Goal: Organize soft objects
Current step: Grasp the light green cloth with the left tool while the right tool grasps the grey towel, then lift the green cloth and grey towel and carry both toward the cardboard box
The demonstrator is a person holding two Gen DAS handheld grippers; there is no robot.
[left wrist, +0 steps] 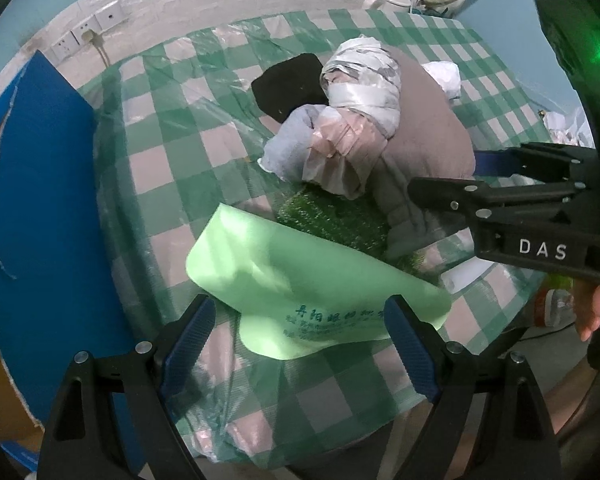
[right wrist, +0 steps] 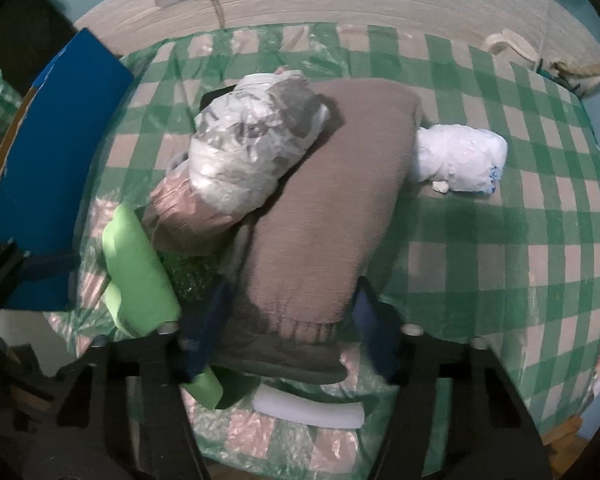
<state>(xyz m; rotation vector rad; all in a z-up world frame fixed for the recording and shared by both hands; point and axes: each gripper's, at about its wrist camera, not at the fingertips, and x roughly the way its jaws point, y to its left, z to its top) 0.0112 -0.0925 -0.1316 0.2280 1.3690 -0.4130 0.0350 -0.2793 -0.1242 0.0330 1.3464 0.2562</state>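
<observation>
Your left gripper (left wrist: 300, 344) hangs nearest, its fingers (left wrist: 188, 340) spread wide with nothing between the pads, just above the near edge of the light green sheet (left wrist: 300, 280). That sheet lies curled on the table (left wrist: 160, 168), which carries a green-and-pink checked plastic cover, and it overlaps a patch of green artificial grass (left wrist: 340, 220).

Your right gripper (right wrist: 290, 320) has its fingers (right wrist: 374, 336) open too, set either side of the cuffed end of the brown-grey garment (right wrist: 324, 216); whether the pads touch the cloth, you cannot tell.

That garment stretches from the near edge toward the middle of the table. Across its left side rests a bundle wrapped in clear plastic (right wrist: 252, 144), grey and white, with a pinkish plastic-wrapped bundle (right wrist: 184, 216) just beside and below it. A black piece (left wrist: 292, 80) shows behind the bundles. Beyond the garment's far corner sits a white plastic-wrapped bundle (right wrist: 460, 160), touching it. A white foam strip (right wrist: 308, 408) lies near the table's front edge, under your right gripper. A blue board (left wrist: 40, 200) stands along the table's left side.
</observation>
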